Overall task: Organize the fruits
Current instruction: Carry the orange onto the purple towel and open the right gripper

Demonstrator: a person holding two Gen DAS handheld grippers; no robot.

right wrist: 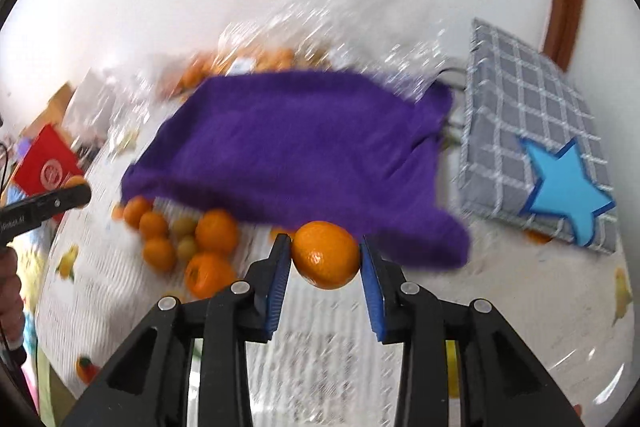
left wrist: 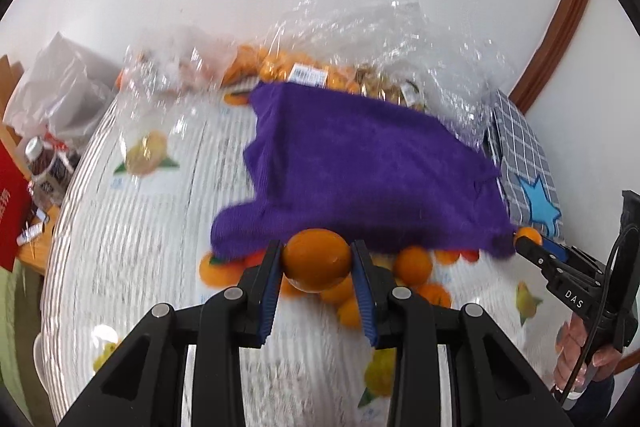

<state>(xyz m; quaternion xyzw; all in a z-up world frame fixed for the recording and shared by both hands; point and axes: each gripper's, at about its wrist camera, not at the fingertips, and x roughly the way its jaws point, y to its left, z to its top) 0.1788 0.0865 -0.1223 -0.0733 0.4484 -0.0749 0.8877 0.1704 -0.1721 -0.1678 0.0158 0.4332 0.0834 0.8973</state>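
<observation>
Oranges are held up over the table point(left wrist: 120, 267), one point(left wrist: 316, 261) pinched in the left hand-held gripper point(left wrist: 317, 263) and another point(right wrist: 326, 254) pinched in the right hand-held gripper point(right wrist: 325, 259). More oranges point(right wrist: 188, 243) lie loose on the table, just by a purple cloth point(right wrist: 296, 155). Behind the cloth sit clear bags of fruit point(left wrist: 304, 67). A grey checked bag with a blue star point(right wrist: 532, 143) stands beside it.
</observation>
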